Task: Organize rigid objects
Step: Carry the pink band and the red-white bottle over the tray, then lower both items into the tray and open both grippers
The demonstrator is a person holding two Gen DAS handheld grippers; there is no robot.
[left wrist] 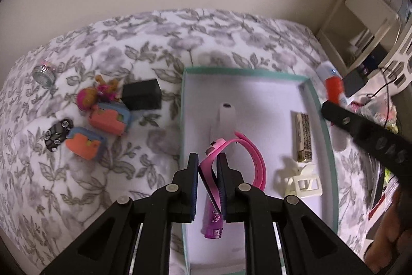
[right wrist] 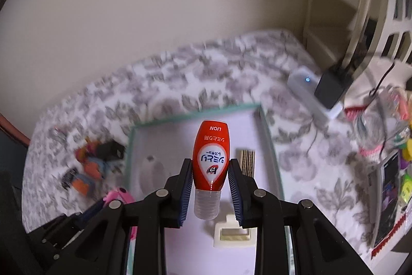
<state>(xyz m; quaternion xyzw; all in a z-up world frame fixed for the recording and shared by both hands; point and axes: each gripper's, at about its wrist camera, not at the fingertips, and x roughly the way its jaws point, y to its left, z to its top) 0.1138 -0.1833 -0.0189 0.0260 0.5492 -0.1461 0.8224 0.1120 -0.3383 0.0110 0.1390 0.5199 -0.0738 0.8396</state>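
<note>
A shallow teal-rimmed box point(left wrist: 323, 125) with a white floor lies on a floral bedspread. My left gripper point(left wrist: 208, 159) is shut on a pink watch point(left wrist: 253, 159), holding it over the box. In the box lie a white tube point(left wrist: 226, 115), a purple lighter point(left wrist: 213, 223), a patterned gold lighter point(left wrist: 303, 137) and a cream plastic clip point(left wrist: 301, 181). My right gripper point(right wrist: 210, 168) is shut on an orange LION bottle point(right wrist: 211, 153), held cap-down above the box point(right wrist: 267, 135). The bottle also shows in the left wrist view point(left wrist: 334, 90).
Left of the box lie a black block point(left wrist: 141, 94), two orange-and-blue toy pieces point(left wrist: 109, 117), a small doll point(left wrist: 88, 94), a dark toy car point(left wrist: 57, 134) and a silver round tin point(left wrist: 43, 74). A power strip with adapter point(right wrist: 316, 94) and clutter sit at right.
</note>
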